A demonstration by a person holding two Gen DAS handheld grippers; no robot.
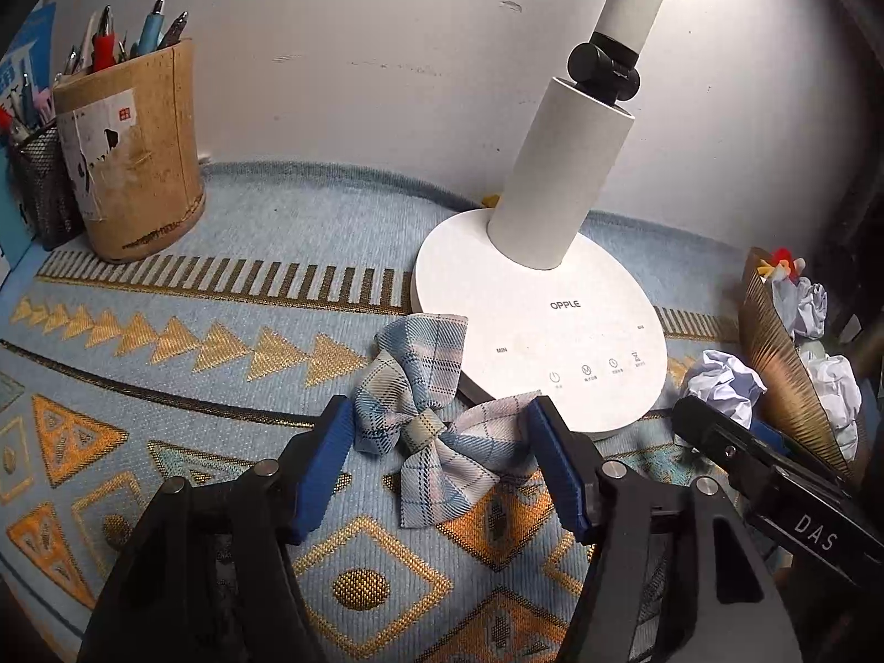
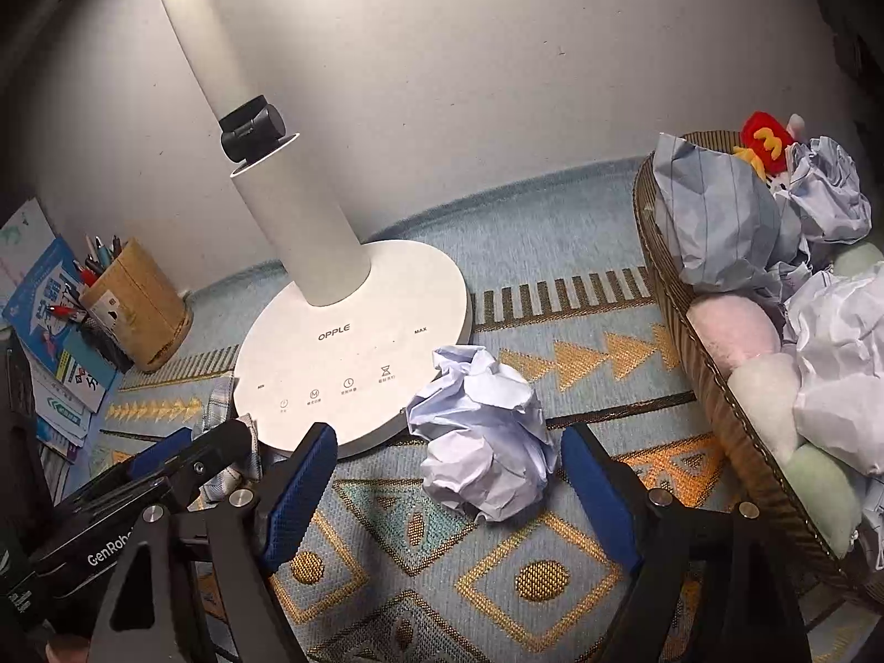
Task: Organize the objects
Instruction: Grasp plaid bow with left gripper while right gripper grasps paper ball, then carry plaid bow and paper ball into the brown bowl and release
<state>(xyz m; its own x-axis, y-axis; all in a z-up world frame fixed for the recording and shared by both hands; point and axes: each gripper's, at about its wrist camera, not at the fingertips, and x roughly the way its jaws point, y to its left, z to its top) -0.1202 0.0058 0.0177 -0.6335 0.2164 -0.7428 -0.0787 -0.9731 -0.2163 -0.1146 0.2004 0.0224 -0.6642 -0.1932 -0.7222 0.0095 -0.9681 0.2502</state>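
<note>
Two sets of tongs face two separate things on the patterned blue and gold cloth (image 1: 166, 298) that covers the tabletop, and each thing lies straight ahead of its own tongs. Left tongs (image 1: 439, 431) stand apart around a plaid bow (image 1: 425, 420), whose long axis runs across the gap from one blue pad to the other, one wing tip close to the right pad and resting against the rim of the white lamp base (image 1: 552, 326); neither pad visibly presses the fabric, so the bow lies loose, its tails pointing back toward the camera. Right tongs (image 2: 447, 456) also stand apart, with the crumpled paper ball (image 2: 486, 431) between the fingers and a clear gap to each pad; the ball is roughly round, a little taller than wide, so it has no real heading. It sits just beside the lamp base, on the side of the woven basket (image 2: 685, 326), which already holds more crumpled paper and soft toys. Judged from this, the right hand is the nearer one to the basket, and the left is the nearer to the cardboard pen holder (image 1: 138, 166) by the wall, well apart from the bow
</note>
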